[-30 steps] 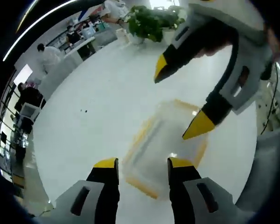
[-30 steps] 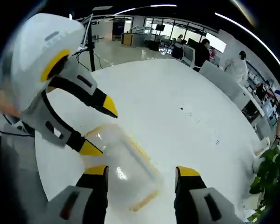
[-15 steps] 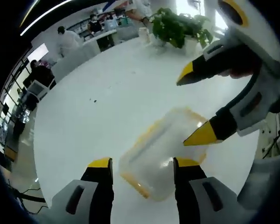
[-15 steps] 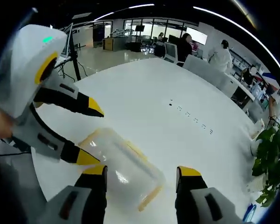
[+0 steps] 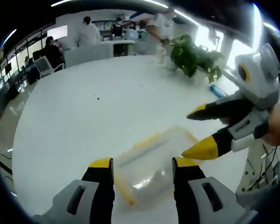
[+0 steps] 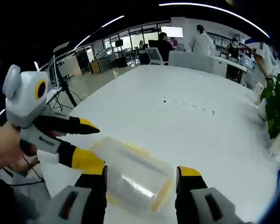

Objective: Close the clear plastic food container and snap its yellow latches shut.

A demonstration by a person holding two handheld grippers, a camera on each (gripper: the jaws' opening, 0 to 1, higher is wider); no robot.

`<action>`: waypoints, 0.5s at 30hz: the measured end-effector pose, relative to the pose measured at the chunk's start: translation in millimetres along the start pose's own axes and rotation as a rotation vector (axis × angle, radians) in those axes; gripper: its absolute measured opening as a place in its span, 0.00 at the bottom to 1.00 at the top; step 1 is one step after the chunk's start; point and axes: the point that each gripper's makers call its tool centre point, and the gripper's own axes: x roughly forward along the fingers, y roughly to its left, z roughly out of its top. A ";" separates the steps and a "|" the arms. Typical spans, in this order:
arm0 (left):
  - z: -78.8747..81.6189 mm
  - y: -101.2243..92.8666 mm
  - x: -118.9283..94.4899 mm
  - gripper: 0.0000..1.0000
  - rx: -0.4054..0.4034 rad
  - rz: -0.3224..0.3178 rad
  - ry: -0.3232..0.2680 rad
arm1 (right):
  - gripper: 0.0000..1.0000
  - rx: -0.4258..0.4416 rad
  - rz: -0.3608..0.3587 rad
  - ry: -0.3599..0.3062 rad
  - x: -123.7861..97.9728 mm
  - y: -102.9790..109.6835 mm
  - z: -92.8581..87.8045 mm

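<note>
- Clear plastic food container (image 5: pixel 149 161) with yellow latches (image 5: pixel 122 193), lying on the glossy white counter (image 5: pixel 84 121); rectangular, rounded corners, translucent lid.
- Left gripper view: left tool (image 5: pixel 142 163) spread wide, jaws flanking the container's near end, gripping nothing; right tool (image 5: pixel 196 133) entering from the right, jaws parted, lower yellow tip at the container's far corner.
- Right gripper view: right tool (image 6: pixel 140 171) wide, empty, astride the container (image 6: pixel 133 175); left tool (image 6: pixel 91 144) beside it.
- Potted plant (image 5: pixel 196 58) at the counter's far edge.

Container (image 5: pixel 147 163) is blurring in both views, lower centre; latch state cannot be told. Its near edge is hiding behind the left gripper (image 5: pixel 142 164) jaws.
</note>
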 end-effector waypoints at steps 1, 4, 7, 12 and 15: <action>-0.8 1.8 -0.5 0.48 -0.032 0.007 -0.014 | 0.58 0.014 0.001 -0.011 -0.2 0.2 0.6; -2.5 5.8 -0.2 0.51 -0.050 0.023 -0.017 | 0.58 0.038 0.012 -0.015 0.5 0.2 -0.6; -1.7 4.8 0.2 0.51 -0.077 0.013 -0.015 | 0.58 0.038 0.016 -0.012 1.0 -0.8 0.3; -7.7 10.2 -0.8 0.49 -0.115 0.028 -0.011 | 0.58 0.066 0.023 -0.024 -0.6 -4.5 -0.1; -19.3 15.6 0.1 0.48 -0.191 0.038 -0.012 | 0.58 0.108 0.028 -0.021 1.0 -9.4 -8.5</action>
